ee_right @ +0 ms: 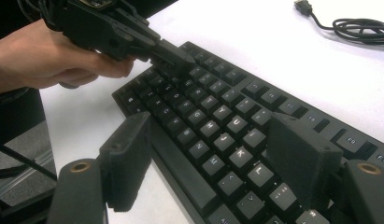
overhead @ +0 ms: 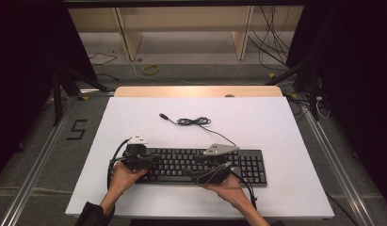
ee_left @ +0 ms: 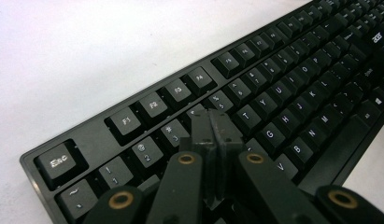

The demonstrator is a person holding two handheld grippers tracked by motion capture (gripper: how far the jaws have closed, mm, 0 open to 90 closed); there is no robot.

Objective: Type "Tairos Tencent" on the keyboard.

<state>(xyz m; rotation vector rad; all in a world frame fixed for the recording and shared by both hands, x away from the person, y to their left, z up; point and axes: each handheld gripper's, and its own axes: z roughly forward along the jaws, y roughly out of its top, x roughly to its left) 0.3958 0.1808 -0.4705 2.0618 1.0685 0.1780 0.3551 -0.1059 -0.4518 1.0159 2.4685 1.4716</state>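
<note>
Your left gripper (ee_left: 212, 133), jaws pressed together on nothing, hangs over the keyboard (overhead: 200, 165) at lower centre, seemingly touching its number row, while your right gripper (ee_right: 213, 158) gapes wide midway along it.

The keyboard (overhead: 200, 165) under my hands is black all over, its keys marked with white letters that look faintly lit in my right gripper view. My left gripper (ee_left: 213, 126) is matt black with brass-coloured rivets at its joints; my right gripper (ee_right: 213, 163) is the same black, with dark grey pads. Each carries a light grey plate on top. The table (overhead: 257, 122) is plain white with a pale wooden strip along its far edge. The coiled cable (overhead: 193, 121) is black.
</note>
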